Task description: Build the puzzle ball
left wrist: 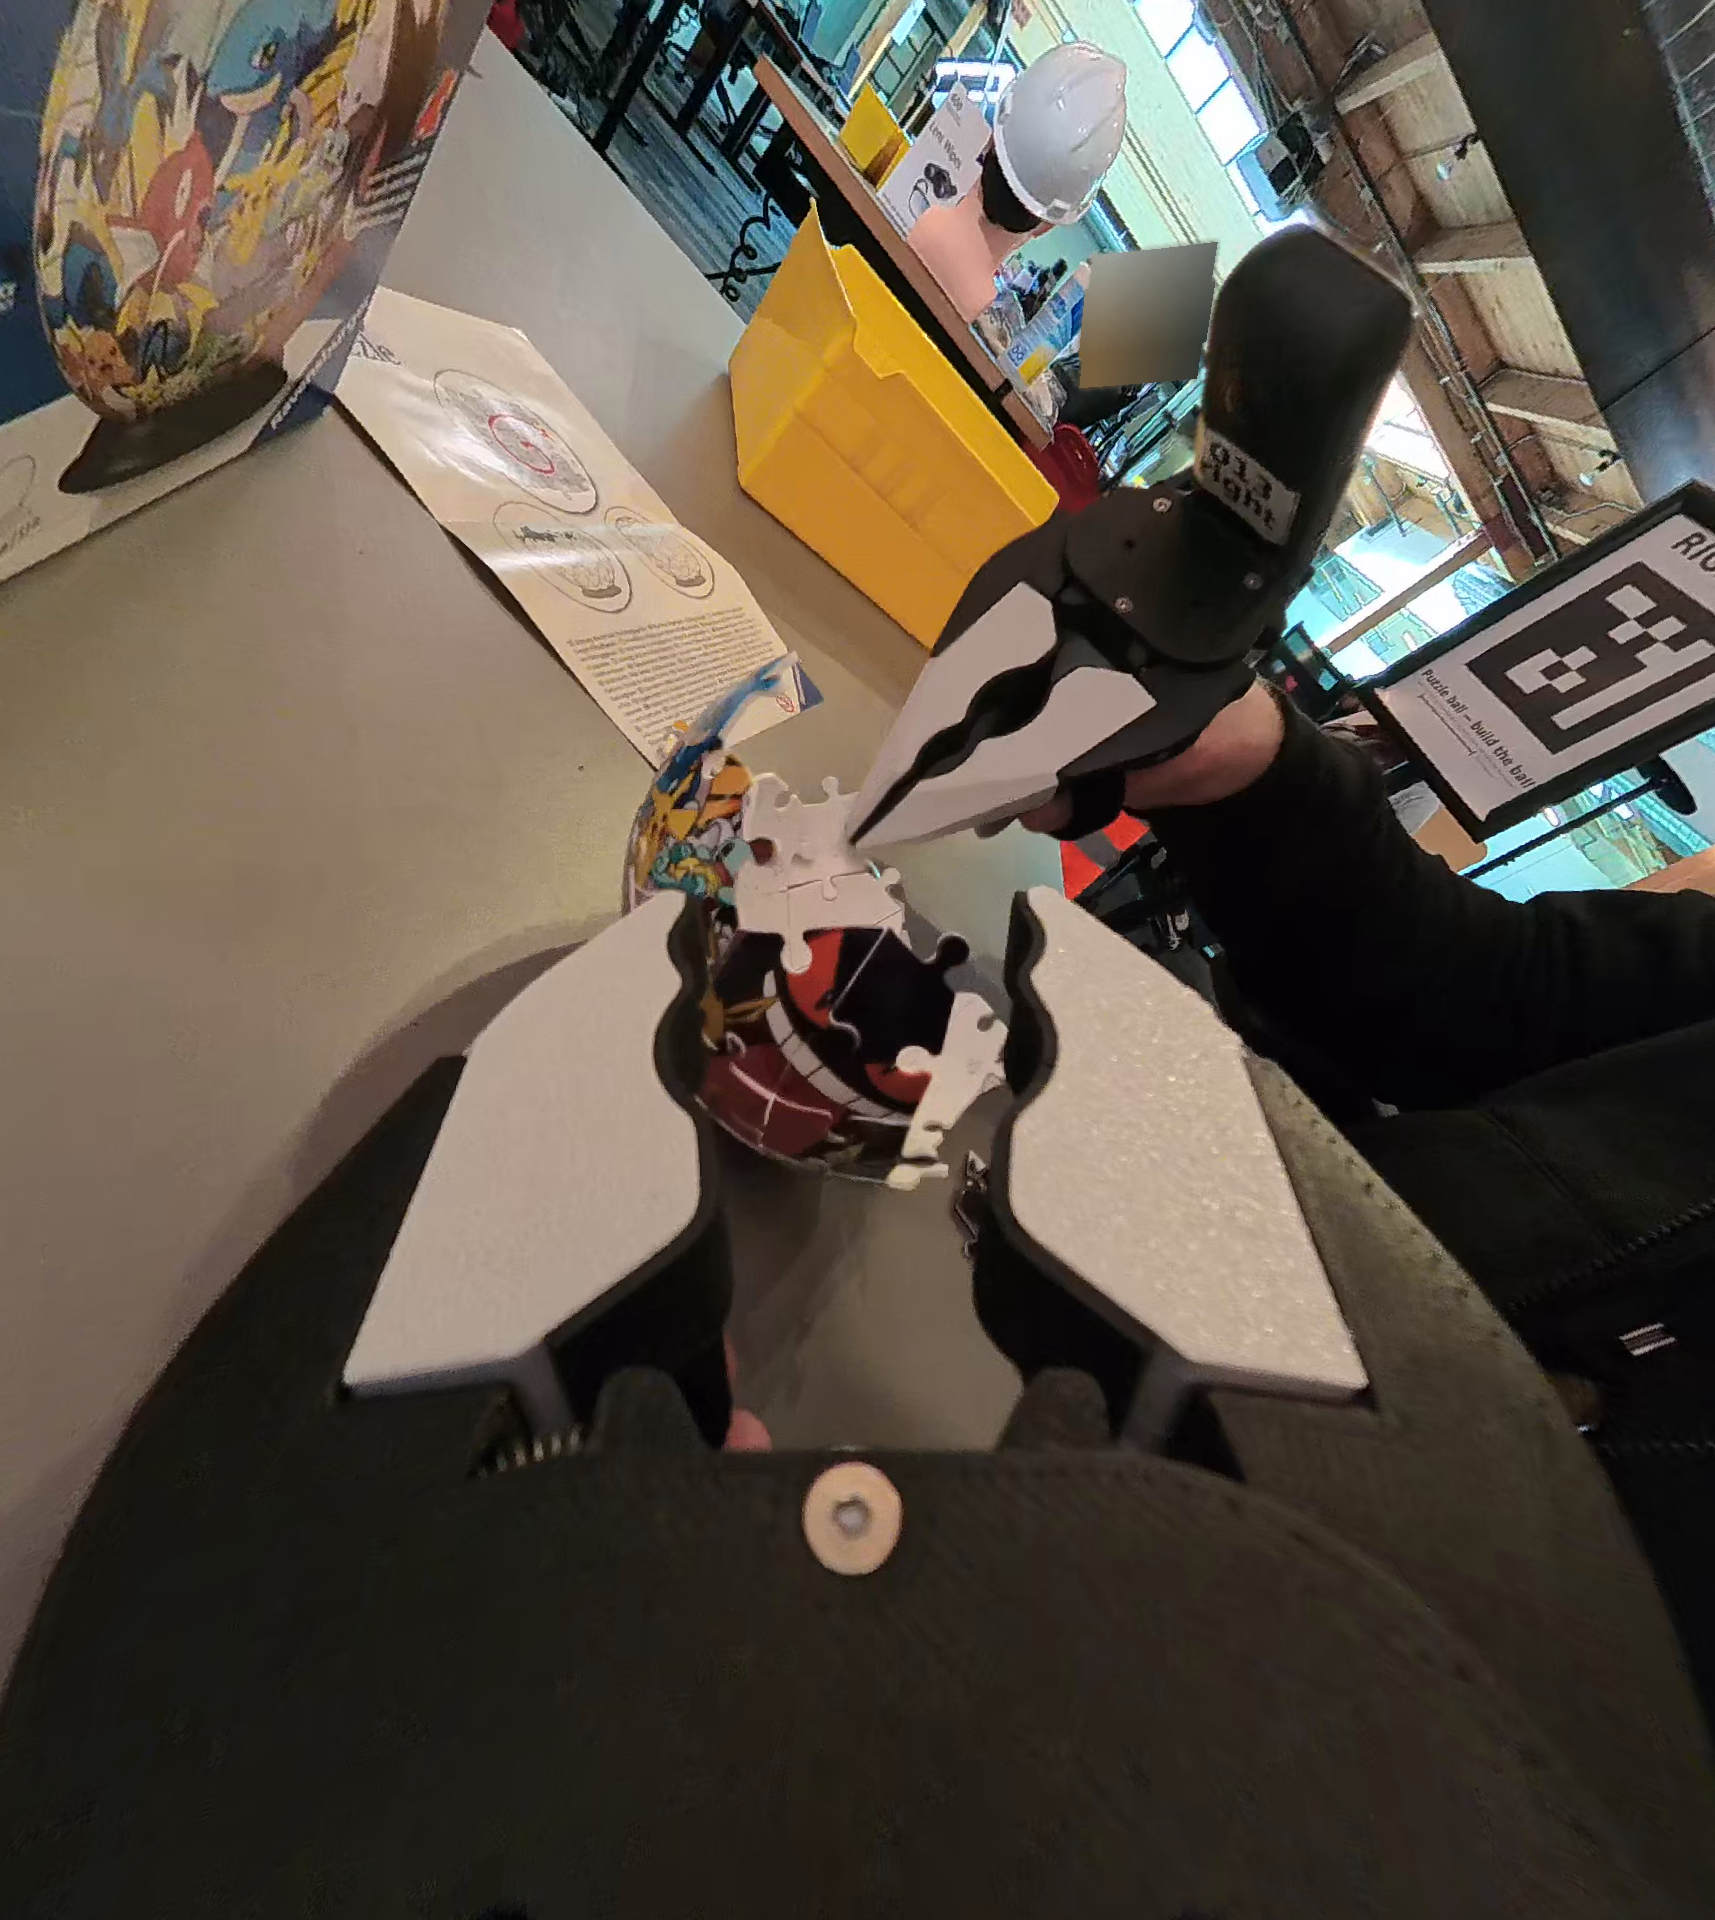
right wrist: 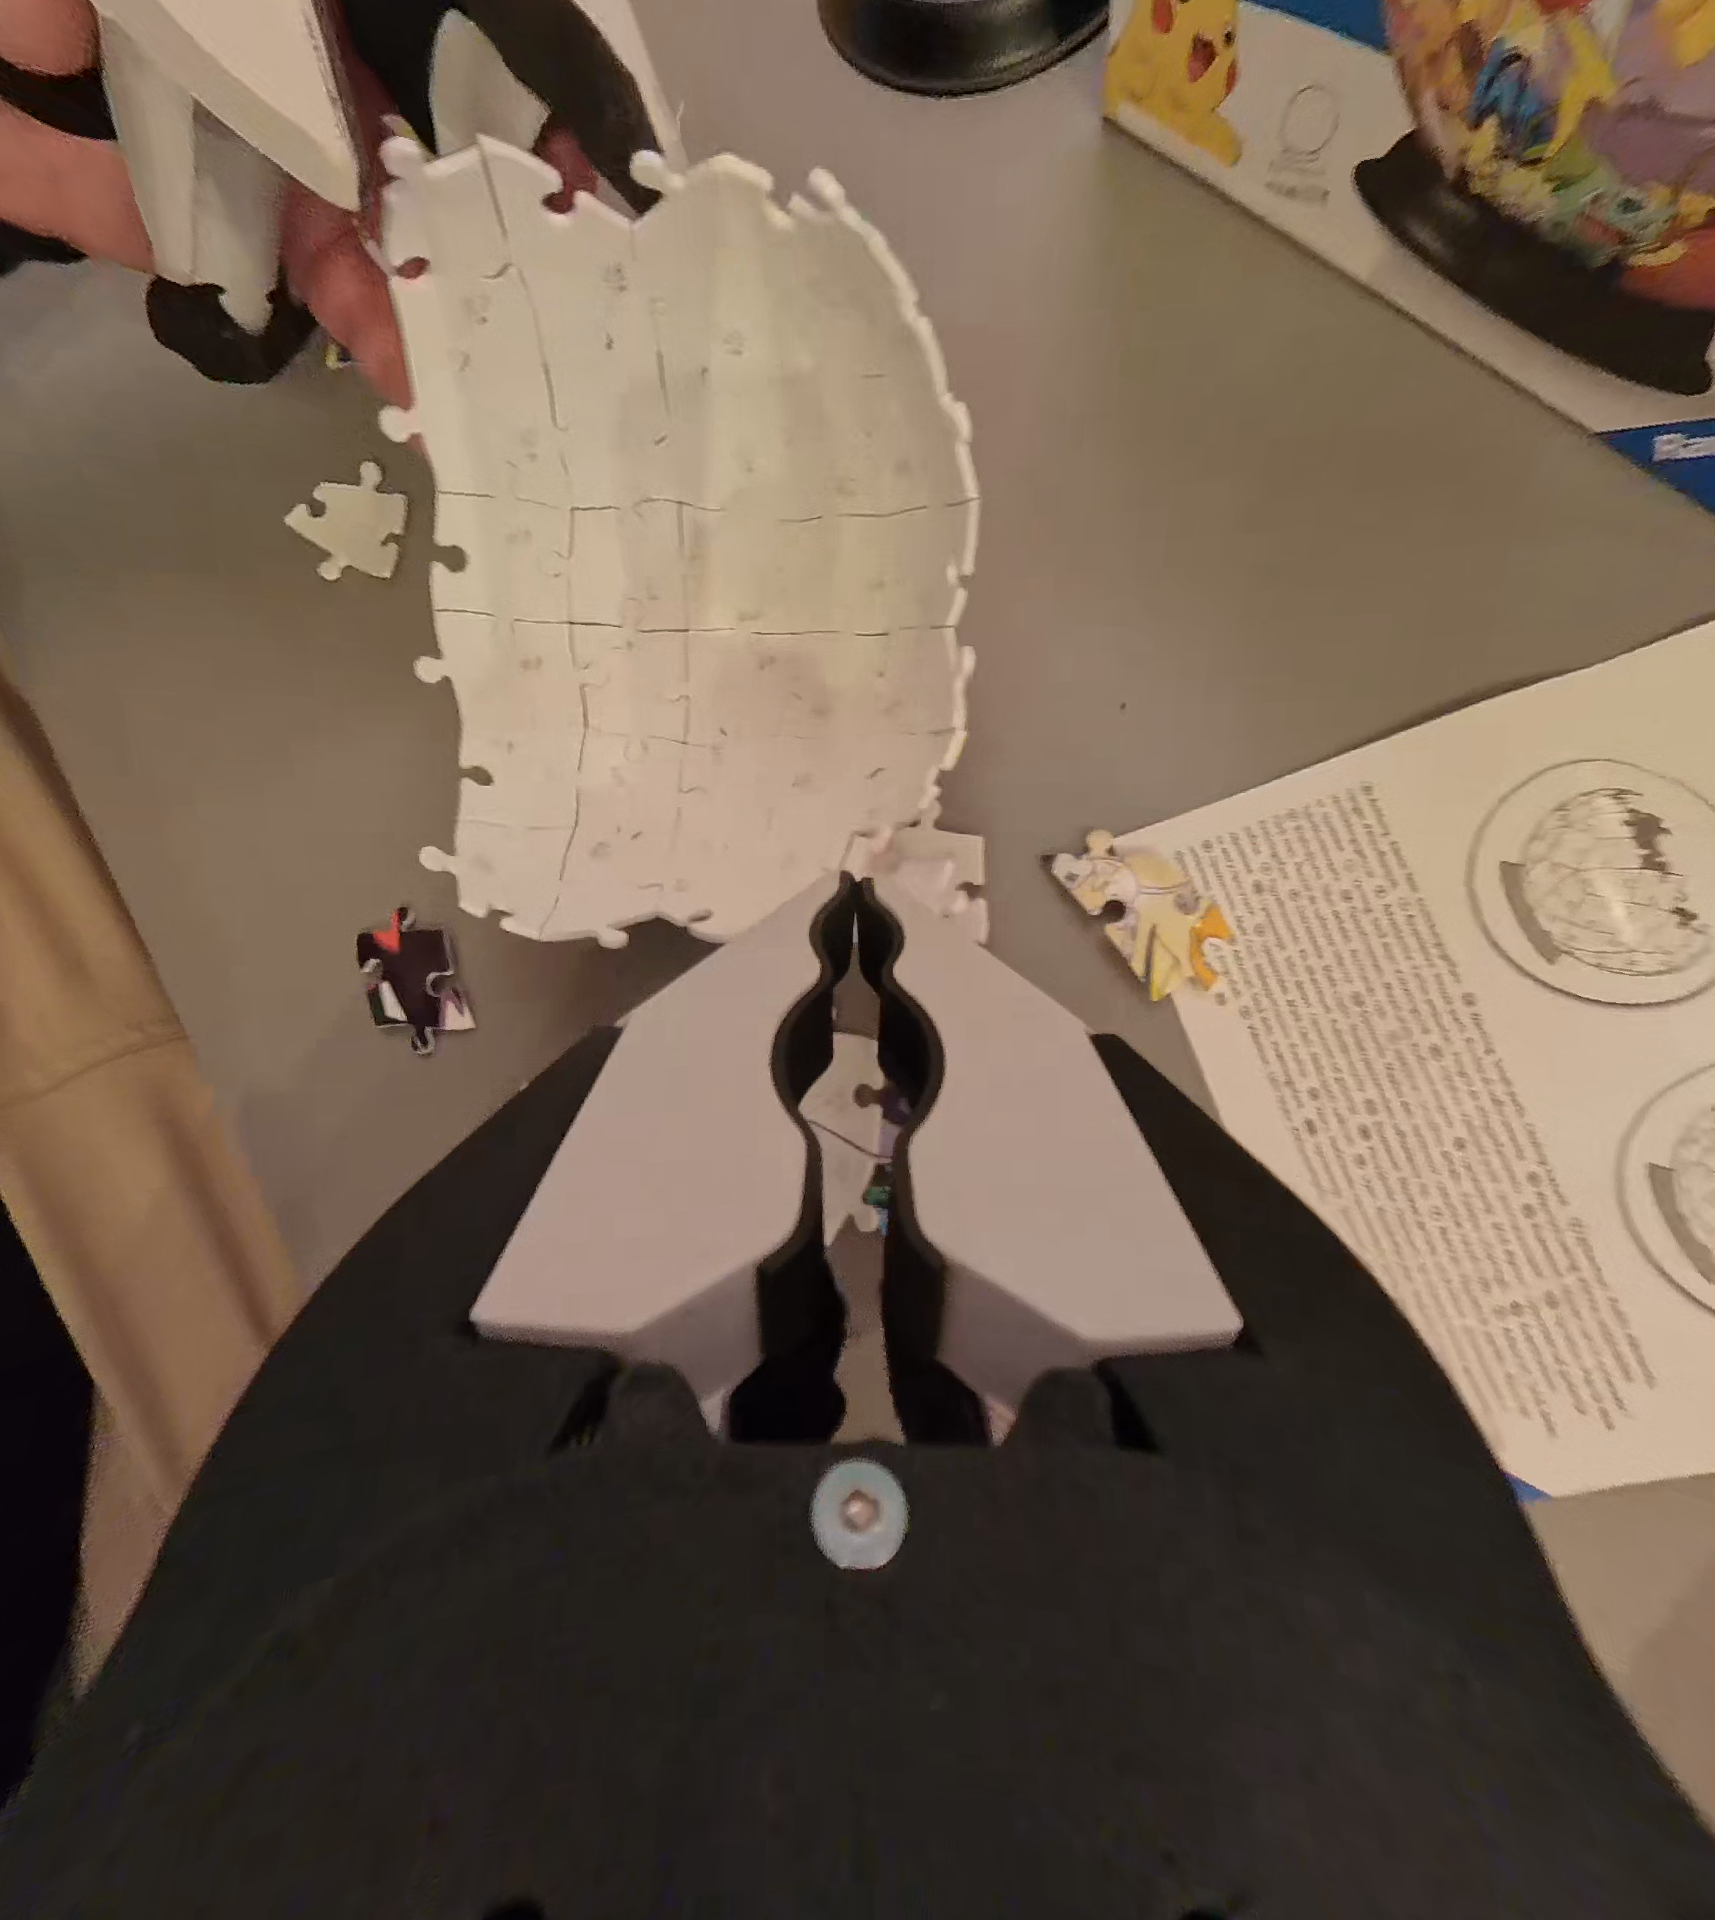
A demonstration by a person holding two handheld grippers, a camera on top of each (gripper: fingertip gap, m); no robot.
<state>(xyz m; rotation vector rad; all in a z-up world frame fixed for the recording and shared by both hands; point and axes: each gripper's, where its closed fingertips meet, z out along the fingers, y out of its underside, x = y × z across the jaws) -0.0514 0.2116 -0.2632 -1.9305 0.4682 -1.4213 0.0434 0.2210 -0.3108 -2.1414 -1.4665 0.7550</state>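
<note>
I hold a curved, partly built puzzle ball shell above the grey table. Its printed side faces the left wrist view; its white inner side faces the right wrist view. My left gripper is closed on one end of the shell, a finger on each side, and it also shows at the top left of the right wrist view. My right gripper is shut on a puzzle piece and holds it against the shell's opposite edge. It also shows in the left wrist view.
Loose pieces lie on the table: a white one, a dark one, a yellow one. An instruction sheet, the puzzle box and a black stand are nearby. A yellow bin stands past the table edge. The grippers' ends are close to 12 cm from one another.
</note>
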